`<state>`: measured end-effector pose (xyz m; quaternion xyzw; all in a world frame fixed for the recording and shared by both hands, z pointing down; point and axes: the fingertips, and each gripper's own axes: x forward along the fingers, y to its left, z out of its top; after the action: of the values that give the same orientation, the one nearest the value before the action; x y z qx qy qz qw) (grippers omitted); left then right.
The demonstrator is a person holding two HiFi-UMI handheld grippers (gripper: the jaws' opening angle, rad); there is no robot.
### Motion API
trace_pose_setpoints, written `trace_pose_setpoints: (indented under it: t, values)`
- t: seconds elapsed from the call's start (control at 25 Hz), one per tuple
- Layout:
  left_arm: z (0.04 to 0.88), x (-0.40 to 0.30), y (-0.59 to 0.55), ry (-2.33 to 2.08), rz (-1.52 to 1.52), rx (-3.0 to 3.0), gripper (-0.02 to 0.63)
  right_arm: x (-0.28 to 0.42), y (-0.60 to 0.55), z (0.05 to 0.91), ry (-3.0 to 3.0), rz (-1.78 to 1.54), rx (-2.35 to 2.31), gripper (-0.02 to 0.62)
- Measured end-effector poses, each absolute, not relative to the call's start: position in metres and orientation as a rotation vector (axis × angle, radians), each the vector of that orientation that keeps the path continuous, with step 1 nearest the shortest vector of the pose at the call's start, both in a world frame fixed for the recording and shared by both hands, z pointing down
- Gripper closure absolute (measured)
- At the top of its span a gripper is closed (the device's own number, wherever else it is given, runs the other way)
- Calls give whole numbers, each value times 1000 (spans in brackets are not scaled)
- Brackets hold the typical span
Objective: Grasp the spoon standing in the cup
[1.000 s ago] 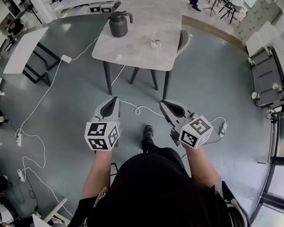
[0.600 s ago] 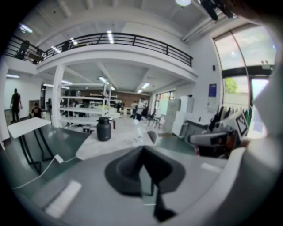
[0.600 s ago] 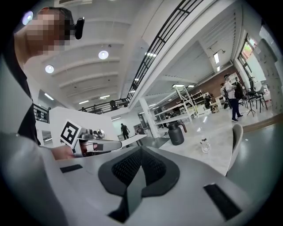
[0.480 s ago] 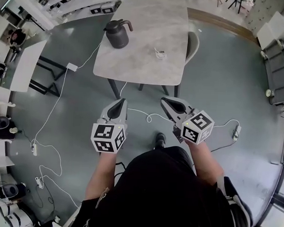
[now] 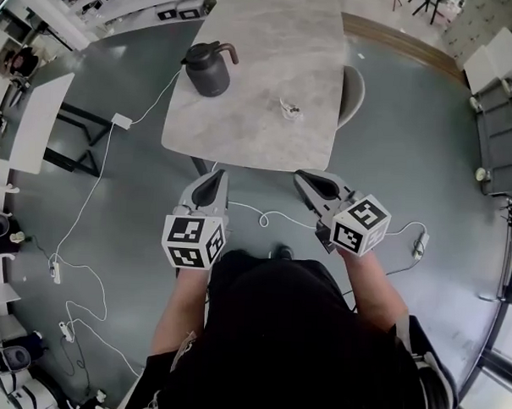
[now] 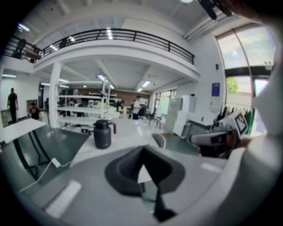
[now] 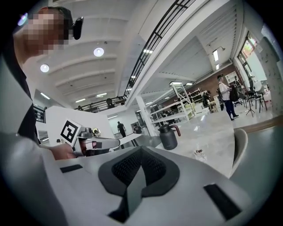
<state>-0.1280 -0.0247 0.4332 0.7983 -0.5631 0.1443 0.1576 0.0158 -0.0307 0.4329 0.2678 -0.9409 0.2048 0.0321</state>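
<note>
A small clear cup (image 5: 288, 108) with a spoon standing in it sits on the grey stone table (image 5: 242, 131), right of a dark jug (image 5: 208, 68). Both grippers hang in the air just short of the table's near edge, far from the cup. My left gripper (image 5: 213, 176) is shut with nothing in it, and my right gripper (image 5: 308, 178) is also shut and empty. The right gripper view shows the cup (image 7: 200, 153) small and blurred beyond the jaws, beside the jug (image 7: 168, 137). In the left gripper view only the jug (image 6: 103, 134) shows.
A chair (image 5: 352, 89) is tucked at the table's right side. White cables (image 5: 264, 215) and a power adapter (image 5: 122, 120) lie on the grey floor. Another table (image 5: 35, 122) stands at the left, and equipment lines the right wall.
The table has come closer in the head view. Both grippers have moved forward together towards its near edge, still shut.
</note>
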Motion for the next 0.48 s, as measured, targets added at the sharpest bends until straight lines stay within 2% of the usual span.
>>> trace_pose_setpoints:
  t: [0.24, 0.48]
  values:
    - [437, -148, -87, -1548, 393, 2358, 597, 5, -84, 443, -2819, 625, 947, 600]
    - [434, -176, -164, -1373, 403, 2494, 597, -35, -146, 436, -2741, 612, 1139, 600]
